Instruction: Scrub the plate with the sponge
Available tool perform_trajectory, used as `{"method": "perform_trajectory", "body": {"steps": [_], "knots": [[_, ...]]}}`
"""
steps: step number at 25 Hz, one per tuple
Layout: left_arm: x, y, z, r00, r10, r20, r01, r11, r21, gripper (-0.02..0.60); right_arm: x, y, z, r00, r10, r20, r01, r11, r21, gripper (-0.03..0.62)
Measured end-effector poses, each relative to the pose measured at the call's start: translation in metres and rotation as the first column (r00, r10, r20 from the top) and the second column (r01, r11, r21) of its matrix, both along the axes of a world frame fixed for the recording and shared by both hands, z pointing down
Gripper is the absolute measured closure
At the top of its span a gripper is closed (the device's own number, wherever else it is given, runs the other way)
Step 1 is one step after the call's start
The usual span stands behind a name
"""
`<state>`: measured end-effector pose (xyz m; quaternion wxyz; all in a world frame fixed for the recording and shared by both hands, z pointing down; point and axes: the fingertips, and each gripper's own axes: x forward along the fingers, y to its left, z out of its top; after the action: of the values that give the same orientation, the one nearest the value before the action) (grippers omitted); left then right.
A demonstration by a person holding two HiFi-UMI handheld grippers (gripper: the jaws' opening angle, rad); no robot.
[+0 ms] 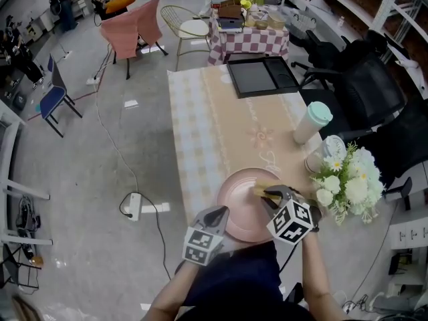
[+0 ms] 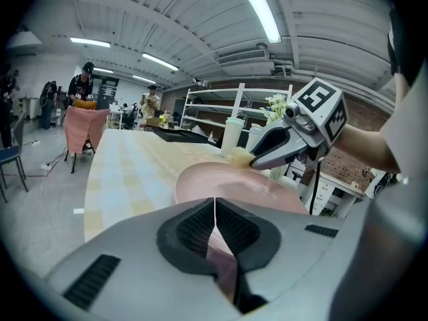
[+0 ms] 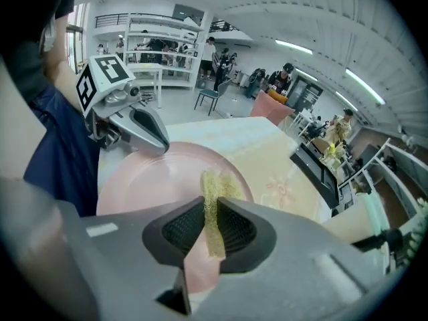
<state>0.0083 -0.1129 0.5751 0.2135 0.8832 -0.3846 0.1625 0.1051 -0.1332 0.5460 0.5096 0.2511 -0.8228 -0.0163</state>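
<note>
Here the right gripper [image 3: 209, 229] pinches a thin, coarse yellow sponge [image 3: 215, 192], pressed on the smooth round pink plate [image 3: 154, 179] beneath it; the left gripper [image 2: 215, 229] clamps the plate's near rim.

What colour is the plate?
Pink. The plate shows best in the head view.
</note>
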Motion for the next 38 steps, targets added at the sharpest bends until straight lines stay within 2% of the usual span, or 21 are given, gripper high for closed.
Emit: {"method": "perform_trajectory", "body": {"steps": [6,17,38], "knots": [[0.0,-0.002,0.001,1.0,-0.015,-0.003,0.015,1.0,0.0,0.569,-0.003,-0.02,0.012,0.997,-0.04,-0.068,0.045,0.996,0.079,0.539],[-0.001,-0.007,0.0,0.999,-0.039,-0.011,0.039,0.999,0.0,0.569,-0.002,-0.034,0.037,0.99,-0.088,-0.114,0.098,0.991,0.088,0.539],[0.001,-0.013,-0.001,0.999,-0.047,-0.028,0.047,0.999,-0.004,0.569,0.001,-0.051,0.058,0.998,-0.017,-0.06,0.015,1.0,-0.024,0.539]]}}
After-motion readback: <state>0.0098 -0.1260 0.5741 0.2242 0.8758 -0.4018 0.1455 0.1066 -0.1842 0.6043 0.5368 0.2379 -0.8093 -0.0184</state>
